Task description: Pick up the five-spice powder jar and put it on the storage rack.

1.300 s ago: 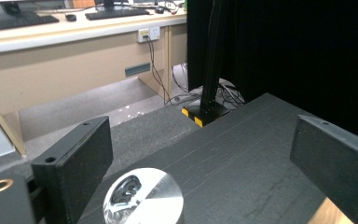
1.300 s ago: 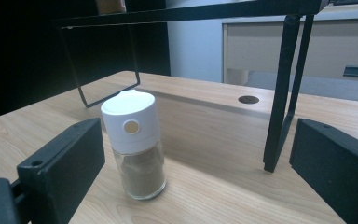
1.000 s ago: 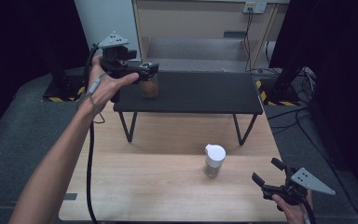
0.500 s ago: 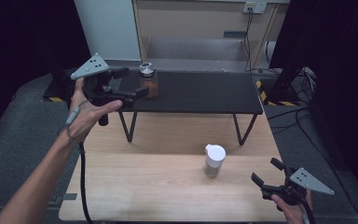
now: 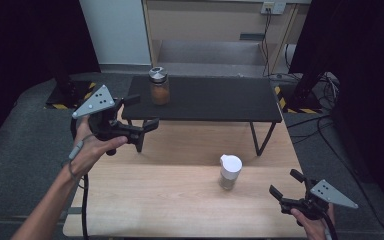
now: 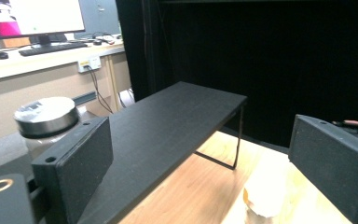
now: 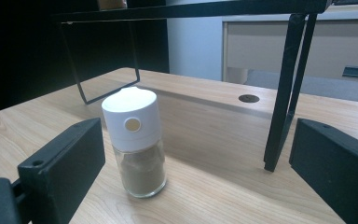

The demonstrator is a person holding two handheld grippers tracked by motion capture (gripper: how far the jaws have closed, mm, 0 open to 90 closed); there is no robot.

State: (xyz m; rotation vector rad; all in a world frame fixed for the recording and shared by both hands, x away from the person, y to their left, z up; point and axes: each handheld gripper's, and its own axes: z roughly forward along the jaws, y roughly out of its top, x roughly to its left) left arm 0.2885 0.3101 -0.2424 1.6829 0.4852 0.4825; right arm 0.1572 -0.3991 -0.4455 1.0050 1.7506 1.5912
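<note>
A glass jar with a silver lid and orange-brown contents stands at the left end of the black shelf. My left gripper hangs open and empty in front of and below that shelf end, apart from the jar. In the left gripper view the jar sits just beyond the left jaw. A white-capped spice bottle stands upright on the wooden table. My right gripper is open near the table's front right corner and points at the bottle, which stands ahead of its jaws, nearer the left one.
The shelf stands on thin black metal legs on the back half of the table. A cabinet and cables lie beyond on the grey floor. A desk with a monitor appears in the left gripper view.
My left gripper has drawn back from the jar, moving left and down off the shelf. The jar stays on the shelf. The right gripper and the bottle have not moved.
</note>
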